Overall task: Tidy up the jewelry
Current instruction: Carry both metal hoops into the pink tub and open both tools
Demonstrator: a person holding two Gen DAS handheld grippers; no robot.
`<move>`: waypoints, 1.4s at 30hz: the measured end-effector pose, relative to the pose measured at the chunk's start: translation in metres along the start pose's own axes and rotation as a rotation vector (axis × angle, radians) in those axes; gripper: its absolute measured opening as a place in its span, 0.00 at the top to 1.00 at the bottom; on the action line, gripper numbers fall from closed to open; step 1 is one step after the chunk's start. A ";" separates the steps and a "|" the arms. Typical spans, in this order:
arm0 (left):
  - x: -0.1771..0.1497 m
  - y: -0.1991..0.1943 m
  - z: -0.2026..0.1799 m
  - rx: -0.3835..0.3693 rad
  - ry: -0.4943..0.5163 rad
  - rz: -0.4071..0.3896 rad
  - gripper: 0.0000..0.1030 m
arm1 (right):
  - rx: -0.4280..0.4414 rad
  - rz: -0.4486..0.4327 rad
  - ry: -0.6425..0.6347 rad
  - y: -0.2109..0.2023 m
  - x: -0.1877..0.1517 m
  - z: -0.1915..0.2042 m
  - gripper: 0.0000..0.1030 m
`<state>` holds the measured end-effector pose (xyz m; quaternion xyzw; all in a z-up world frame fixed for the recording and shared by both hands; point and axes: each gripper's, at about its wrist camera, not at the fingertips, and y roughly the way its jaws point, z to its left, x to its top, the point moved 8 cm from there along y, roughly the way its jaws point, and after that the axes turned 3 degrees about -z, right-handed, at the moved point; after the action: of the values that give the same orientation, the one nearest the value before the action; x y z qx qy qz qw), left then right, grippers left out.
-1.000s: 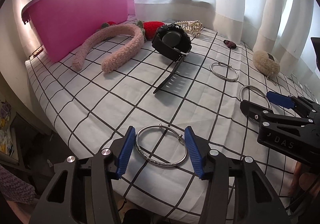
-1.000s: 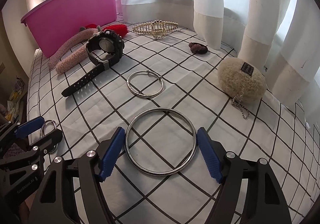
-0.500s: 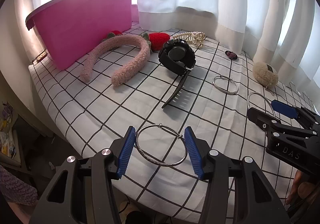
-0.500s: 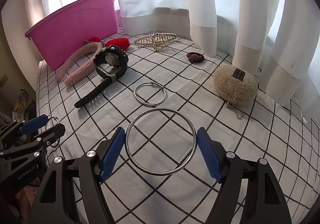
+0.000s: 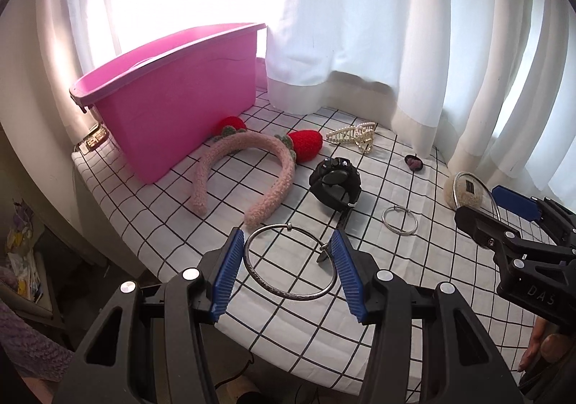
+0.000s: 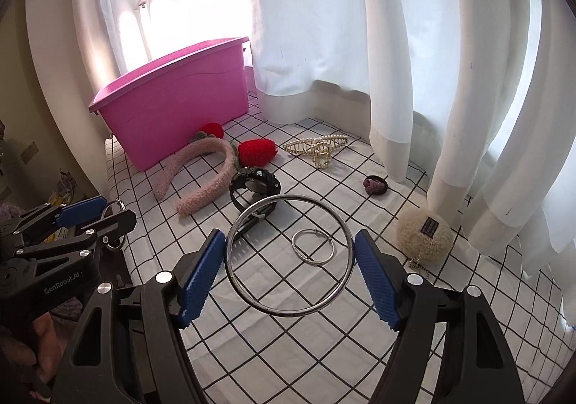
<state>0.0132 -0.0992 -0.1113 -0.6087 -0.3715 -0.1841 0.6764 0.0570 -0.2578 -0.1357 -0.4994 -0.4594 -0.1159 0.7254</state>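
We hold a bangle in each gripper, both lifted clear of the checked cloth [image 5: 151, 209] that covers the tabletop. The left gripper [image 5: 289, 265] has its jaws closed on the clasped bangle [image 5: 252, 267], the blue pads pressing its left and right sides. The right gripper [image 6: 289, 261] clamps the large plain bangle [image 6: 345, 274] the same way, its ring spanning the gap between the pads.

Just beyond, a third small bangle [image 6: 313, 247] lies flat on the cloth, apart from both grippers. To its right sits a fuzzy beige pouch [image 6: 423, 236] with a short chain. A little farther and left of centre, a black watch [image 5: 334, 184] rests with its strap stretched toward us. Left of the watch lies a pink fuzzy headband [image 5: 252, 148], its arch pointing away from us, with red strawberry ornaments [image 5: 306, 144] at its far side.

Farther still, a gold pearl hair claw [image 6: 316, 148] lies near the curtain, and a dark scrunchie [image 6: 374, 184] lies to the right of it. At the far left stands a pink bin [image 5: 172, 98], open at the top, with the headband close against its near wall. White curtains [image 6: 324, 26] hang behind everything.
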 end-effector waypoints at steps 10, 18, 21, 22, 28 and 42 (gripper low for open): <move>0.074 -0.023 0.058 -0.012 -0.030 -0.097 0.52 | 0.032 -0.100 -0.042 0.005 0.095 0.062 0.31; 0.151 -0.014 0.131 -0.035 -0.019 -0.158 0.52 | 0.040 -0.148 -0.019 0.042 0.178 0.119 0.31; 0.177 0.000 0.164 -0.033 -0.028 -0.155 0.52 | 0.044 -0.163 -0.006 0.061 0.207 0.139 0.31; 0.184 0.005 0.174 -0.030 -0.031 -0.154 0.52 | 0.044 -0.168 -0.006 0.065 0.216 0.146 0.31; 0.218 0.041 0.230 -0.012 -0.043 -0.131 0.52 | 0.053 -0.184 0.008 0.098 0.260 0.180 0.31; 0.240 0.122 0.298 0.029 -0.108 -0.036 0.52 | 0.061 -0.043 0.000 0.204 0.306 0.214 0.31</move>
<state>0.1733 0.2586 -0.0254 -0.6012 -0.4209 -0.1579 0.6606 0.2354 0.1060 -0.0049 -0.4668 -0.4732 -0.1175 0.7378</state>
